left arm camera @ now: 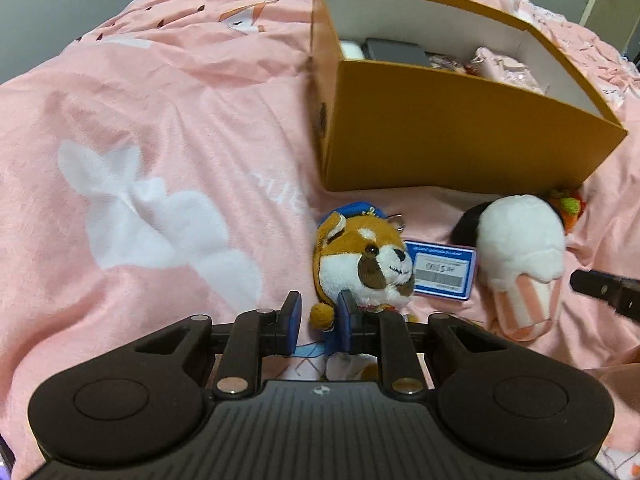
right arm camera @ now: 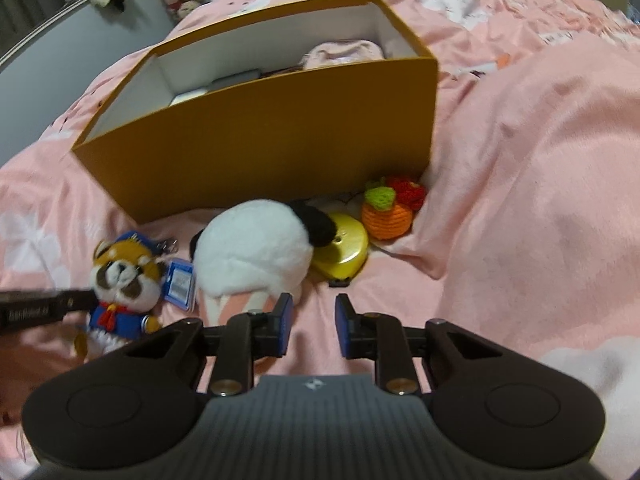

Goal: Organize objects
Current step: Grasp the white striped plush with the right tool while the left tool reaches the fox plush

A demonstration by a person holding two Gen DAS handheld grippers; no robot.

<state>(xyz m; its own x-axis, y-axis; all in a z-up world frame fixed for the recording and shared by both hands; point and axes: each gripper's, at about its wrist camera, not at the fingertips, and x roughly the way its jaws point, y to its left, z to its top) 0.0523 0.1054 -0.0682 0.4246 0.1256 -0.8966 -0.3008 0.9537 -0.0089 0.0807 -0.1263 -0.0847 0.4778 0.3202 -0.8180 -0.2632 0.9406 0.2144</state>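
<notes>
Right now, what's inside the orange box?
Inside the orange box you can see a dark flat case, something white and a pink fabric thing. The front wall hides whatever lies lower.

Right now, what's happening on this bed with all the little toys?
A person is tidying small toys off a pink blanket into an orange box. The left tool sits over the fox plush, a small part of it between the pads. The right tool holds nothing, beside the white plush. A crocheted orange lies outside the box.
</notes>
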